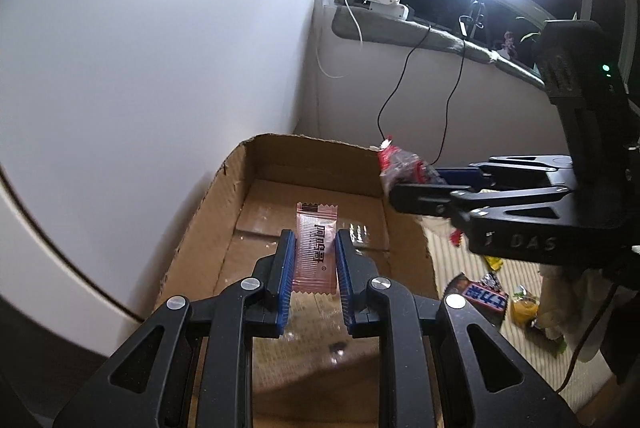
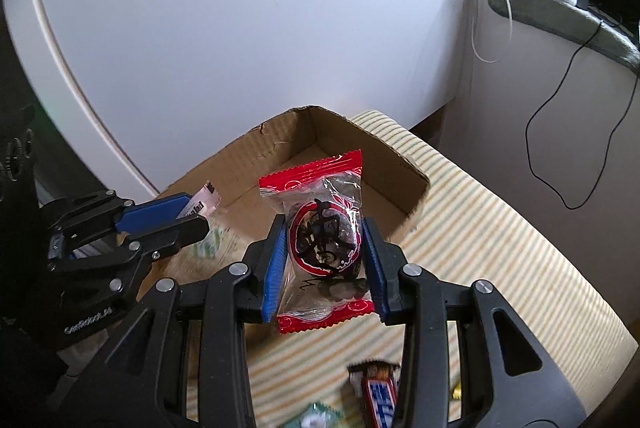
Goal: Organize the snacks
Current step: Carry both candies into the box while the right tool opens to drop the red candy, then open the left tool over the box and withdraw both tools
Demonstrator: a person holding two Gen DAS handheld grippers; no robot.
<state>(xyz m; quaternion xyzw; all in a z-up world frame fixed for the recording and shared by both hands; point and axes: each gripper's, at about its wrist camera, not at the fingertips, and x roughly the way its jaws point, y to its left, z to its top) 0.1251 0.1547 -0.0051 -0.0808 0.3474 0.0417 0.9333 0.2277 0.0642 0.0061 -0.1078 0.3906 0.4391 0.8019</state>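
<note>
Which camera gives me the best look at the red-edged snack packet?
Right wrist view: the red-edged snack packet fills the centre, clamped in the right hand-held gripper. Left wrist view shows only its crumpled end, side-on.

Lettering "DAS" on the black body of the right tongs; other wrapper print is illegible.

One cardboard box at frame centre. Two held snack packets: one pink sachet, one red-edged clear packet. Two tools: left tool, right tool. One blue chocolate bar, lower centre.
</note>
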